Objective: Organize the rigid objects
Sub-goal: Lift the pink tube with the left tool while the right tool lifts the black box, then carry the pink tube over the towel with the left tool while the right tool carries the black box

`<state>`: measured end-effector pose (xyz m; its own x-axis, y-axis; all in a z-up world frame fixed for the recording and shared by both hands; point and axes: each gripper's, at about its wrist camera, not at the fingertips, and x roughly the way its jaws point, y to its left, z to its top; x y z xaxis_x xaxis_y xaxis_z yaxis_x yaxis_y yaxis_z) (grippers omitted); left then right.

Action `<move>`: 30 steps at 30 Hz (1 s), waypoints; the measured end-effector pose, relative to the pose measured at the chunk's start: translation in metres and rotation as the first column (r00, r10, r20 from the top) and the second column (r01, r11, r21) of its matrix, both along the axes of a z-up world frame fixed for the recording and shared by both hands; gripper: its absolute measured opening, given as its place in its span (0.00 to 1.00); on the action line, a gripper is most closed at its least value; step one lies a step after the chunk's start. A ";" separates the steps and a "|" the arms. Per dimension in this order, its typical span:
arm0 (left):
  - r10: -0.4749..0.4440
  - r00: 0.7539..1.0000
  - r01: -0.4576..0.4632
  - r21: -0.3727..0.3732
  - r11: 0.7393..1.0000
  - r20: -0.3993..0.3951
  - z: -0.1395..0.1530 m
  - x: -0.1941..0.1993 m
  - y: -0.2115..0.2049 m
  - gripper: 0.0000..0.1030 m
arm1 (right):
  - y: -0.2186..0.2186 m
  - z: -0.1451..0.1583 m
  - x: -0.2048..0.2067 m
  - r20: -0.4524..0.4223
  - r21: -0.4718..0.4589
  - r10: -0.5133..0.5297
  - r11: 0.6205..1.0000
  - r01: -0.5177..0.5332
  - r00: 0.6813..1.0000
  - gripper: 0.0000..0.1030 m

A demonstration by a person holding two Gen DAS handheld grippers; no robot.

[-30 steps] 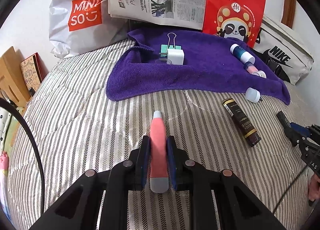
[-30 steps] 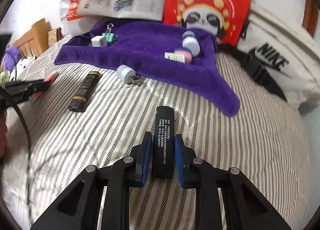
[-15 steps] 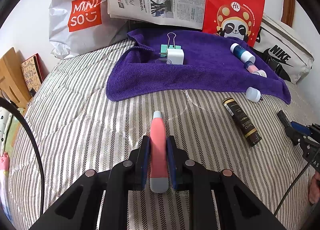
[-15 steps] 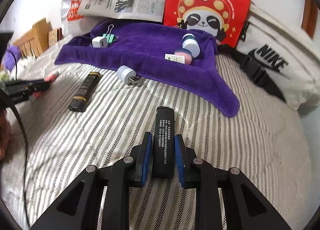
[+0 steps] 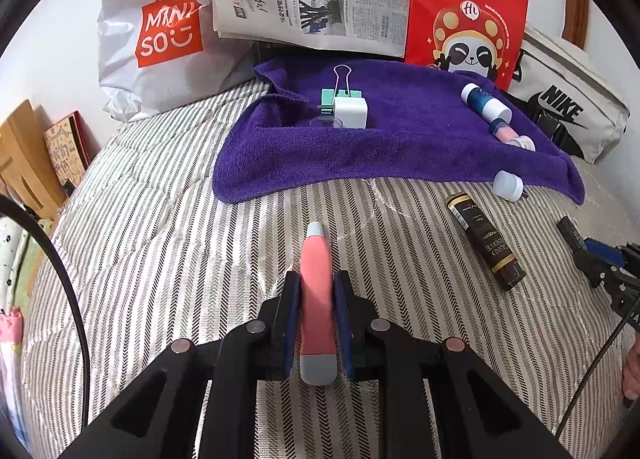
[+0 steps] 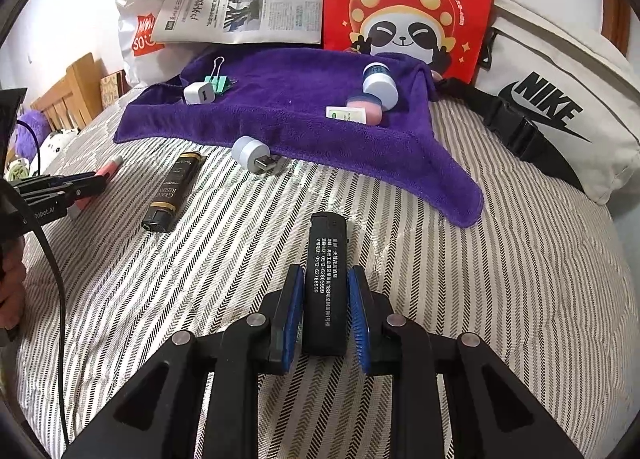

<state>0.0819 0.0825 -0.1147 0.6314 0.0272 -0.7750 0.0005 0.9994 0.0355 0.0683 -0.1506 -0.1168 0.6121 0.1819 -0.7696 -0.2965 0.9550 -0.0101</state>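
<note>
Two hand-held grippers, both clamped: left hand-held gripper [image 5: 316,311] on a pink pen [image 5: 317,299], right hand-held gripper [image 6: 325,307] on a black lighter [image 6: 326,279]. Both look light, stiff, probably slick; mid-body grip seems best.

We see our left gripper [image 5: 316,291] clamped on a pink pen [image 5: 317,287], short of the purple towel [image 5: 400,139], above the striped bedcover [image 5: 160,239].

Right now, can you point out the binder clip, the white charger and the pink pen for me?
Binder clip [image 5: 335,96]: left wrist view, on its green body.
White charger [image 5: 351,113]: left wrist view, on its front face.
Pink pen [image 5: 316,283]: left wrist view, on its pink barrel between the gripper's pads.
</note>
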 end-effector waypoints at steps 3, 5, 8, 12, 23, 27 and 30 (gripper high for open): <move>-0.001 1.000 0.001 0.023 1.000 0.000 0.000 0.000 -0.003 0.17 | 0.000 0.000 0.001 -0.005 -0.004 0.006 1.000 -0.006 1.000 0.24; -0.001 1.000 0.001 0.017 1.000 -0.001 0.000 0.000 -0.003 0.17 | -0.001 0.001 0.005 -0.015 0.008 0.013 1.000 -0.012 1.000 0.24; 0.000 1.000 0.000 -0.015 1.000 -0.002 0.000 0.001 0.002 0.17 | -0.001 0.001 0.010 -0.018 0.020 0.014 1.000 -0.013 1.000 0.25; 0.001 1.000 -0.001 -0.025 1.000 -0.002 0.000 0.000 0.002 0.17 | 0.006 0.001 0.007 0.001 -0.026 0.014 1.000 -0.014 1.000 0.22; 0.002 1.000 -0.002 -0.070 0.998 -0.001 0.000 0.000 0.007 0.16 | 0.002 0.001 0.003 -0.029 0.015 -0.003 1.000 0.004 1.000 0.21; 0.003 1.000 -0.004 -0.094 0.996 -0.003 0.000 0.000 0.010 0.16 | -0.001 0.006 0.008 -0.073 0.050 -0.018 0.999 0.021 0.997 0.21; 0.022 0.999 -0.025 -0.126 0.992 -0.031 0.003 0.002 0.012 0.16 | -0.004 0.012 0.007 -0.088 0.073 -0.030 0.997 0.037 0.996 0.21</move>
<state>0.0840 0.0948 -0.1117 0.6082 -0.0572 -0.7917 -0.0238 0.9956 -0.0902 0.0758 -0.1551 -0.1048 0.5504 0.2213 -0.8050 -0.2610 0.9615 0.0860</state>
